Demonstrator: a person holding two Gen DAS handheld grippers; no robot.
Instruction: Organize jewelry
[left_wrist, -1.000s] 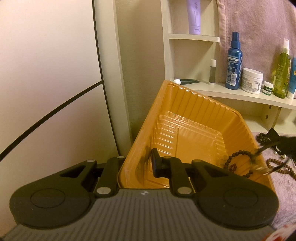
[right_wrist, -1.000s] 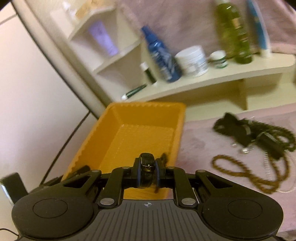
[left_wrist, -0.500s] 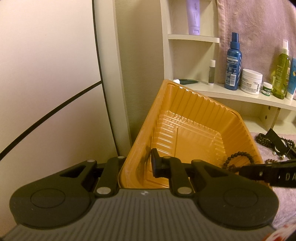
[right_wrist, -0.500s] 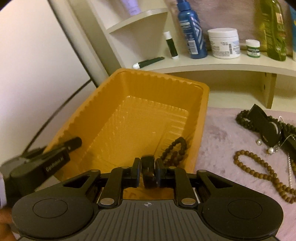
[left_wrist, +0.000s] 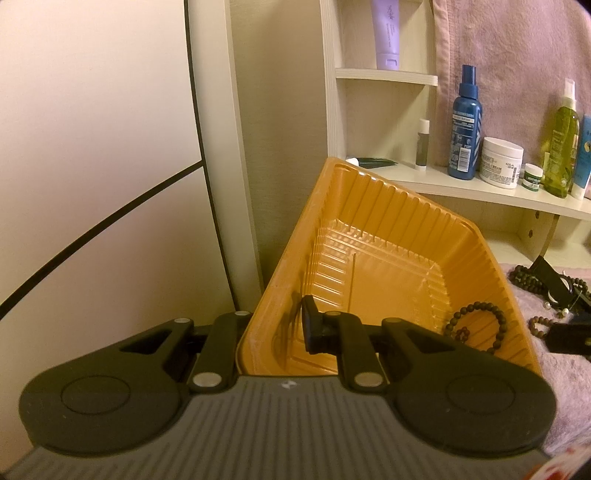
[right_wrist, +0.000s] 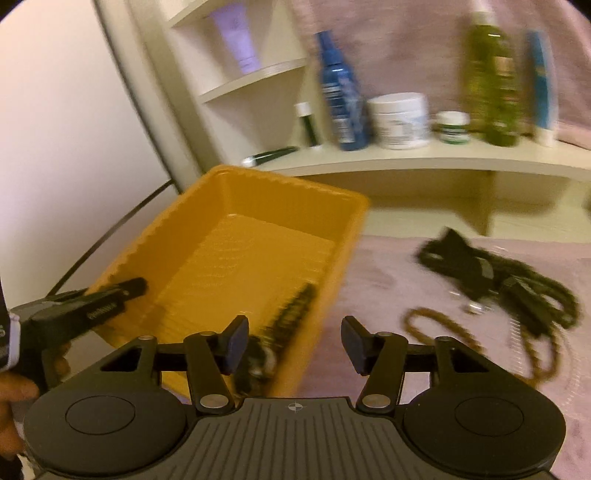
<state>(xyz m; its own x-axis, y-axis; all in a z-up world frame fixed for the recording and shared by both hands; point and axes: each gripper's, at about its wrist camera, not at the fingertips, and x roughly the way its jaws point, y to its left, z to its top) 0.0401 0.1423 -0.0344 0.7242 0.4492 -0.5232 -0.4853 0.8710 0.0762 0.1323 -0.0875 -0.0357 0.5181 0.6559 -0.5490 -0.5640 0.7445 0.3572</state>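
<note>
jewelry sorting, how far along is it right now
Done: one dark bead bracelet lies in the orange tray. In hand: the left gripper is shut on the tray's near wall, tilting it; the right gripper is opening, nothing between its pads. Left: the tangle of bead strands on the pink cloth.

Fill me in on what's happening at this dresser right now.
A person with a gripper in each hand is sorting jewelry into an orange tray. The left gripper is shut on the tray's near wall, holding it tilted. A dark bead bracelet lies inside. The right gripper is opening, nothing pinched between its fingers. More beaded strands wait on the pink cloth.
</note>
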